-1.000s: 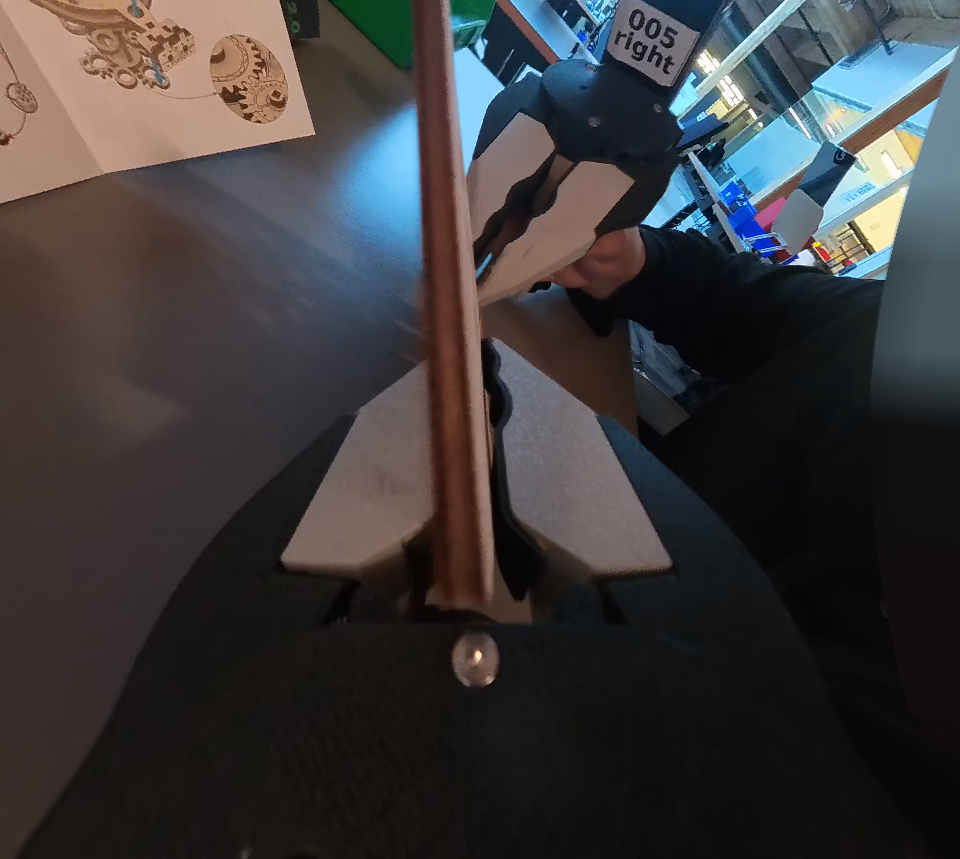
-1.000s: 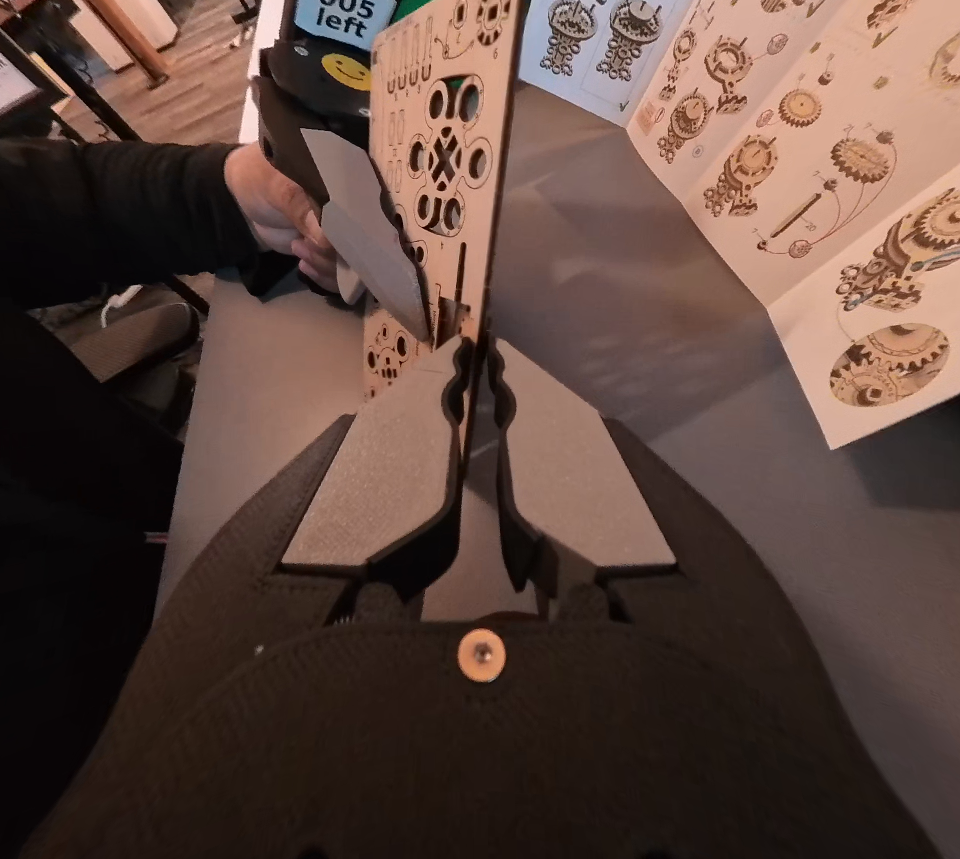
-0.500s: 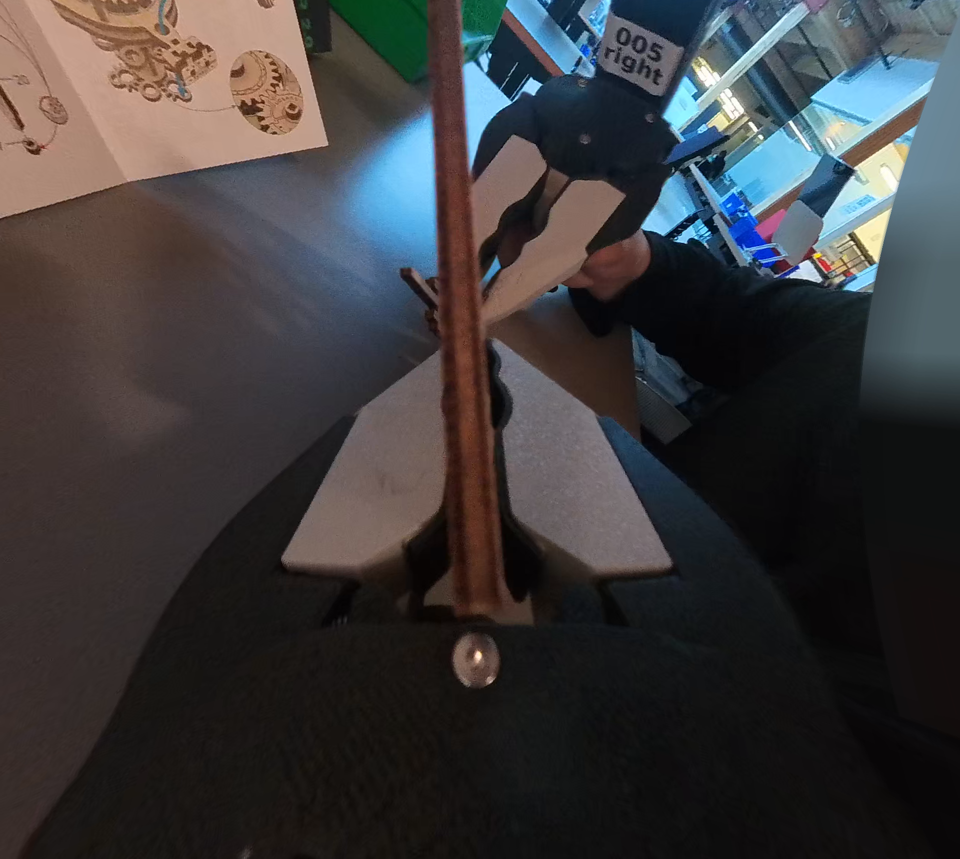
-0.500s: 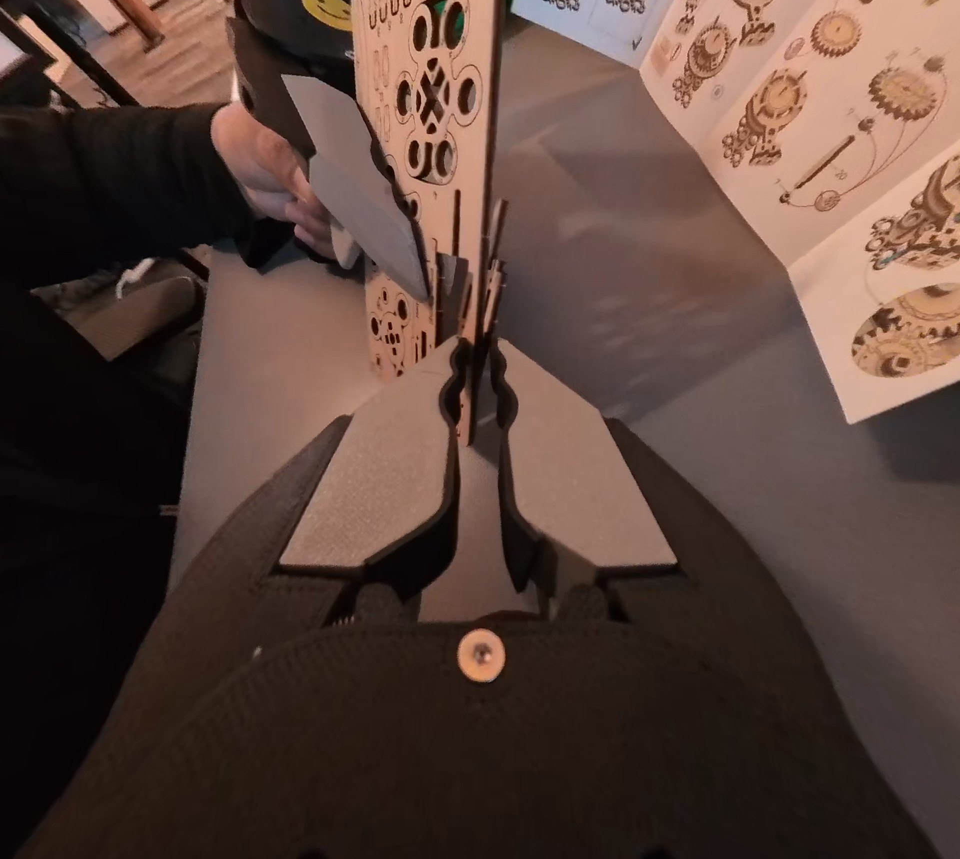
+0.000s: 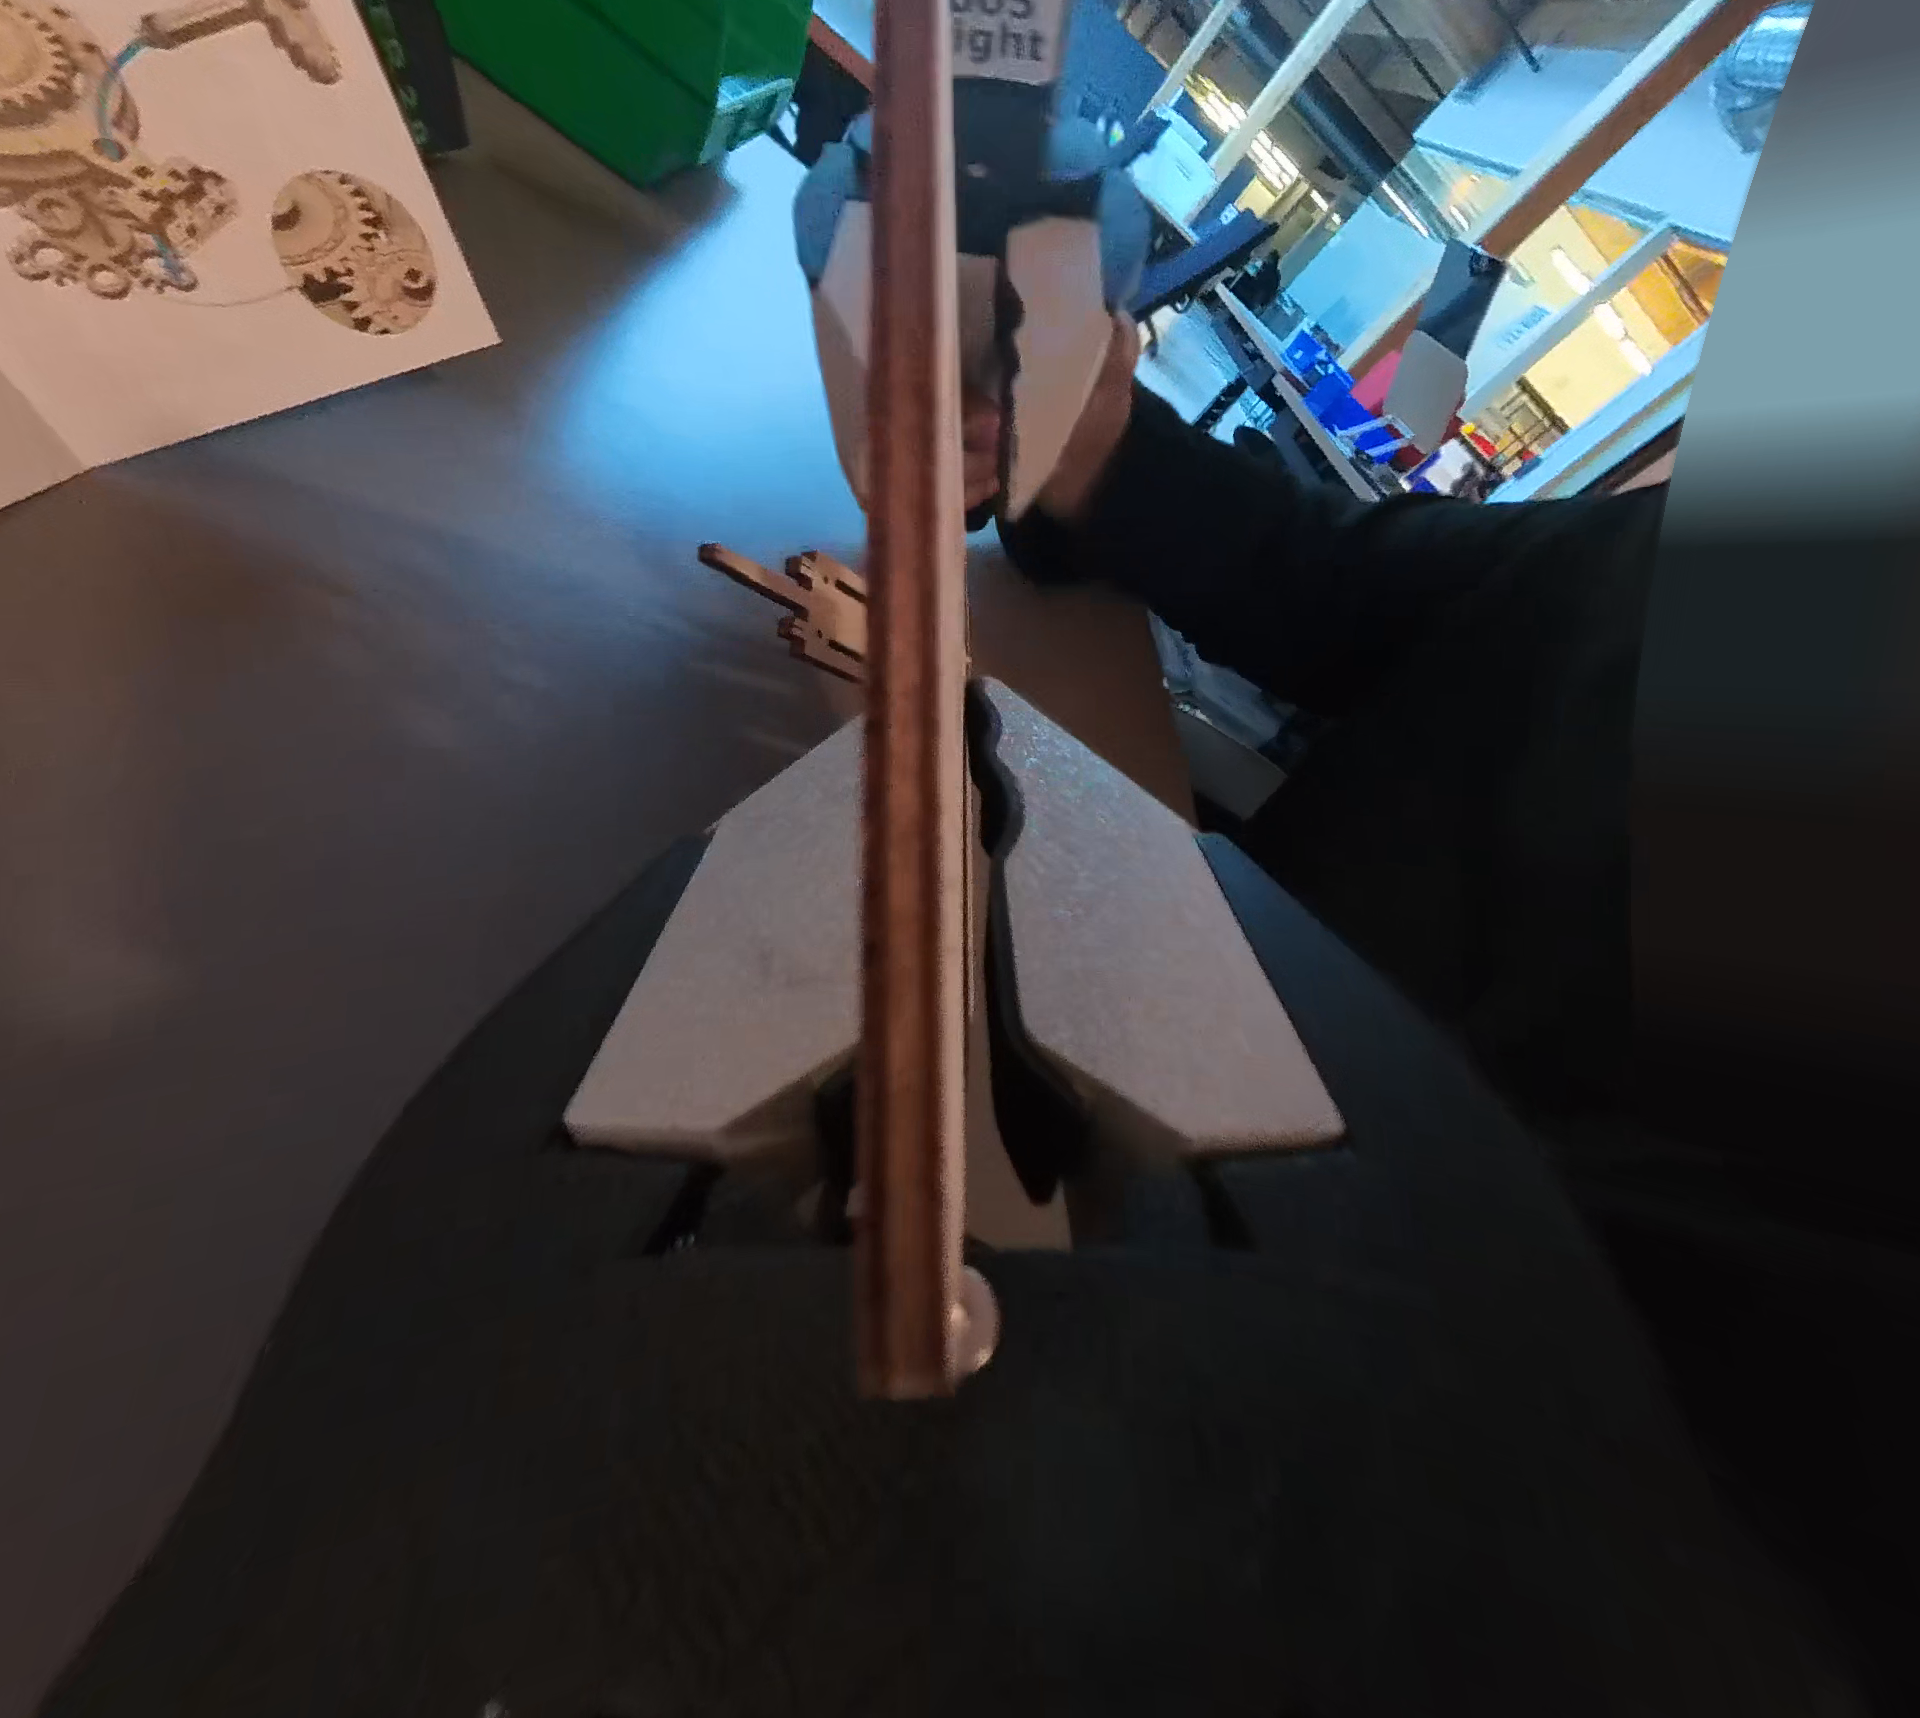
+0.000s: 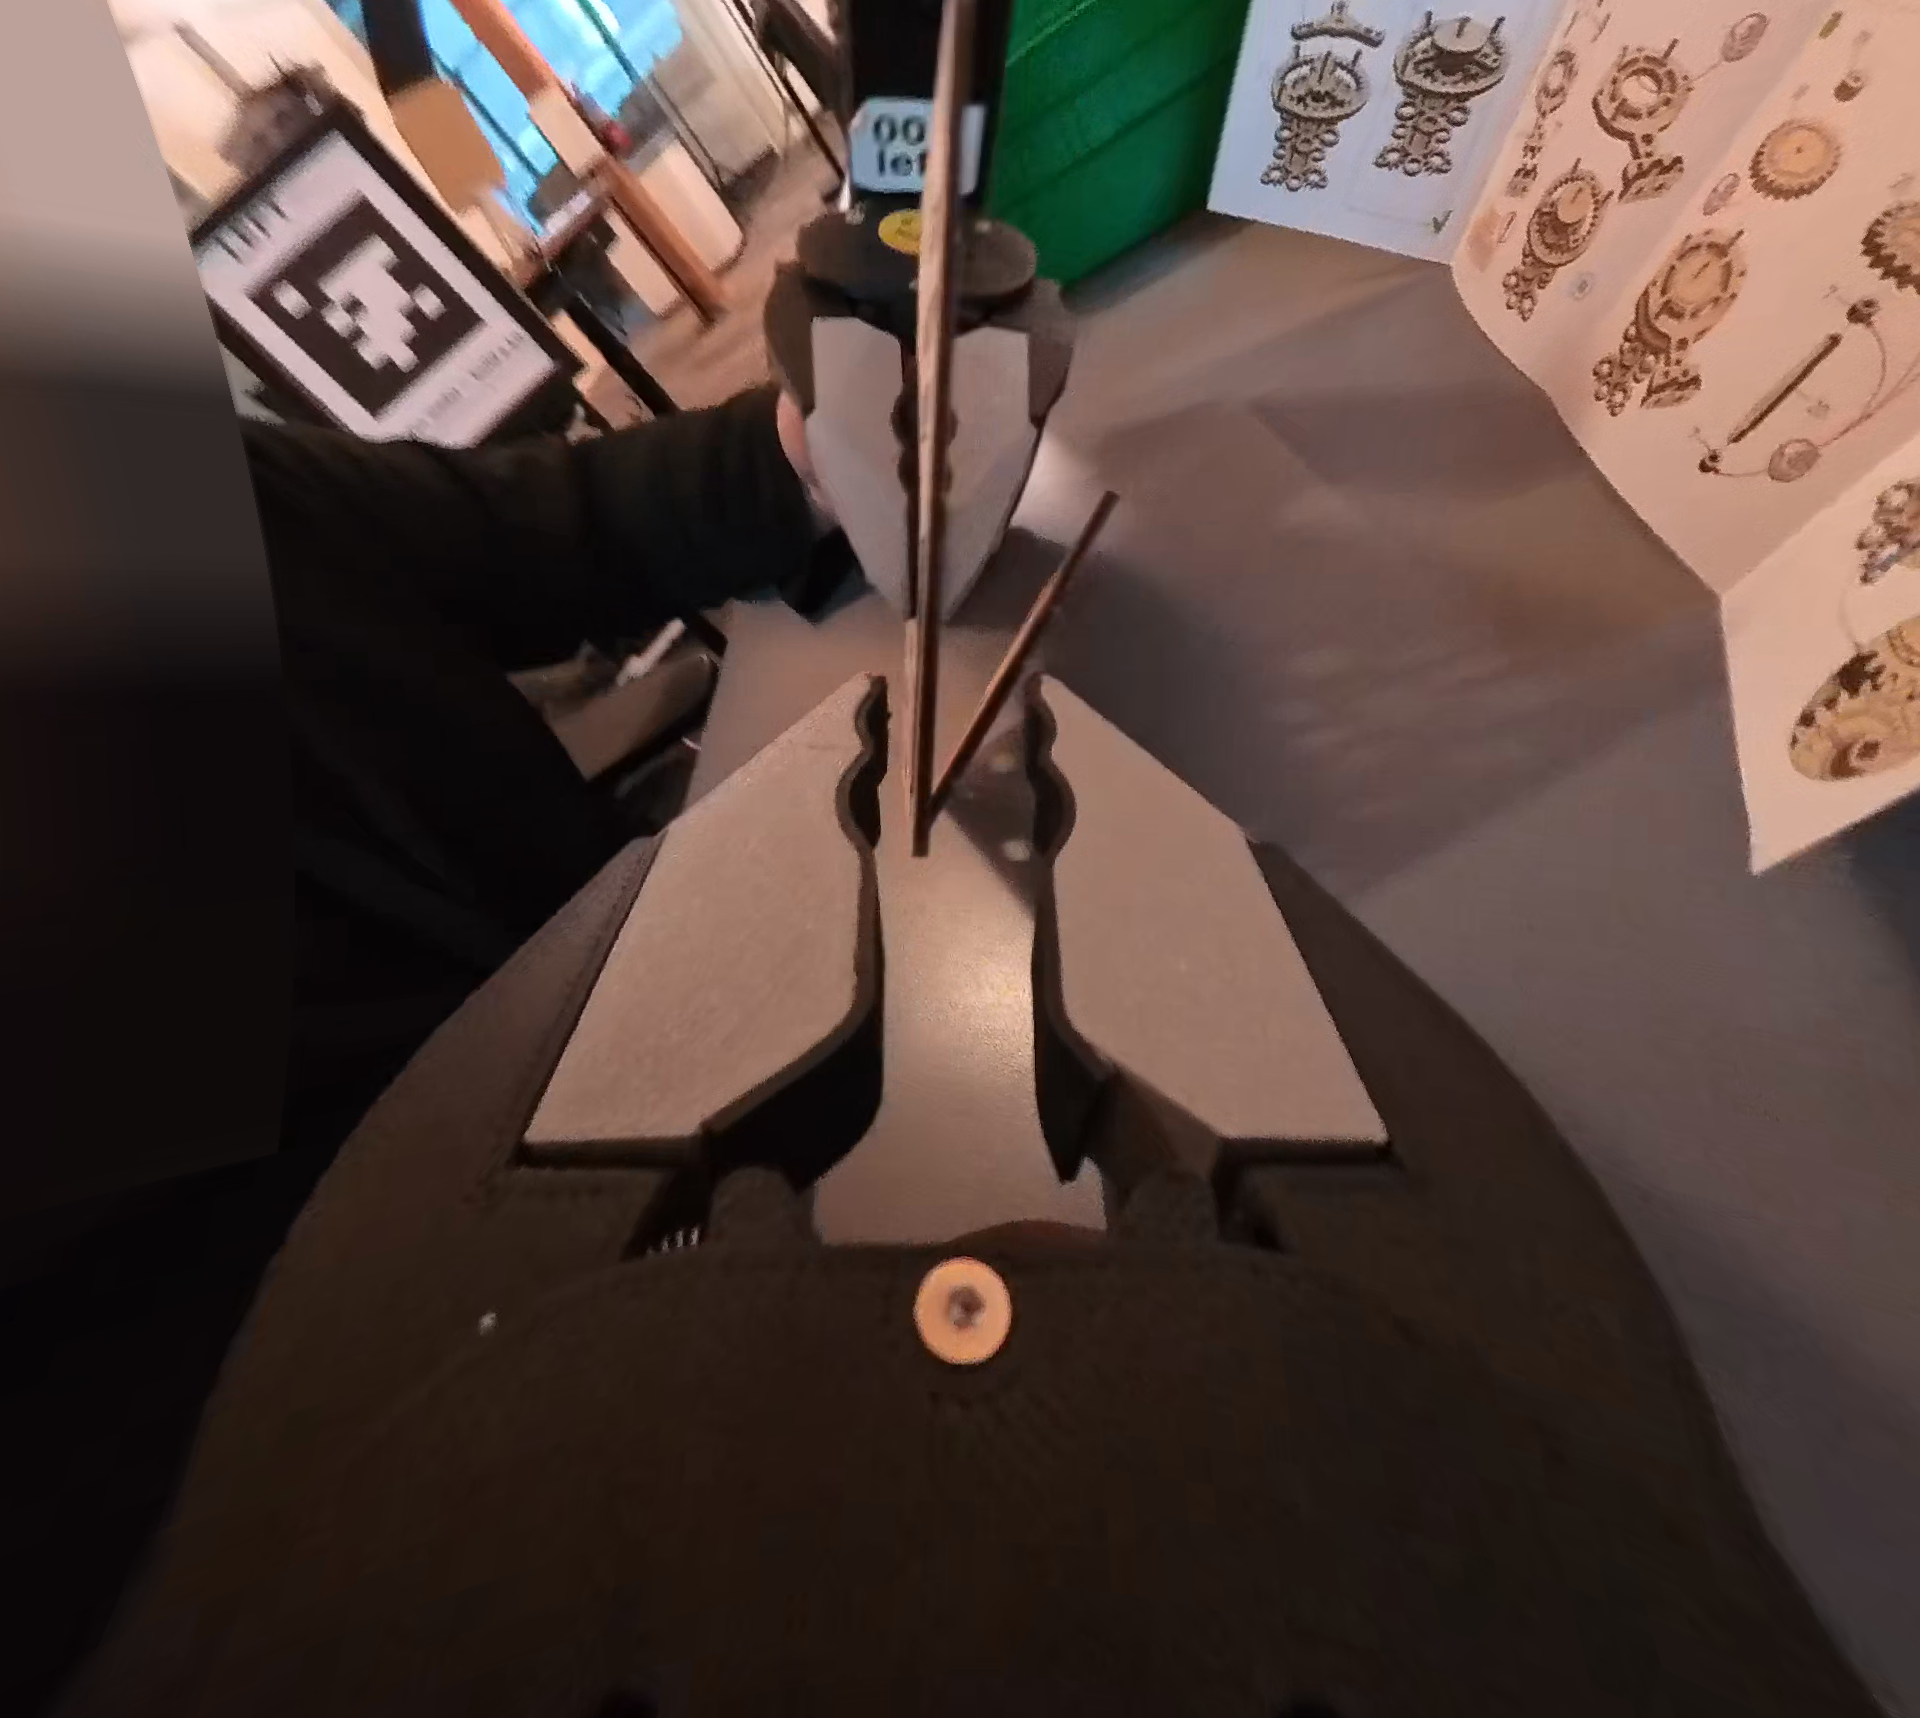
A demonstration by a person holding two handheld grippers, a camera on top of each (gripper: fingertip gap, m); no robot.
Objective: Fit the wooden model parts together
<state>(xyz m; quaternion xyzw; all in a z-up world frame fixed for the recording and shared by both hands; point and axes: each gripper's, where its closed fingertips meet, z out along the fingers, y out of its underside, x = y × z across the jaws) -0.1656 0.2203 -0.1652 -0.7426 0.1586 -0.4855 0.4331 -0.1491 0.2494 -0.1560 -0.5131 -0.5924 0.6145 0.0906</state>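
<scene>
Over table (image 5: 312,733) | wooden sheet (image 5: 914,525) upright, edge-on | left gripper (image 5: 971,712) jaws clamp it | right gripper (image 6: 956,712) jaws apart

The wooden sheet (image 5: 914,629) is a thin, flat plywood panel standing upright and seen edge-on, its brown edge running as a narrow vertical strip; it is clamped between the fingers of the left gripper (image 5: 925,702). A small notched piece (image 5: 821,608) juts out from the sheet's left face, tilted away from it. In the right wrist view this piece (image 6: 1023,640) leans off the sheet (image 6: 935,421) at a slant, joined at its lower end.
</scene>
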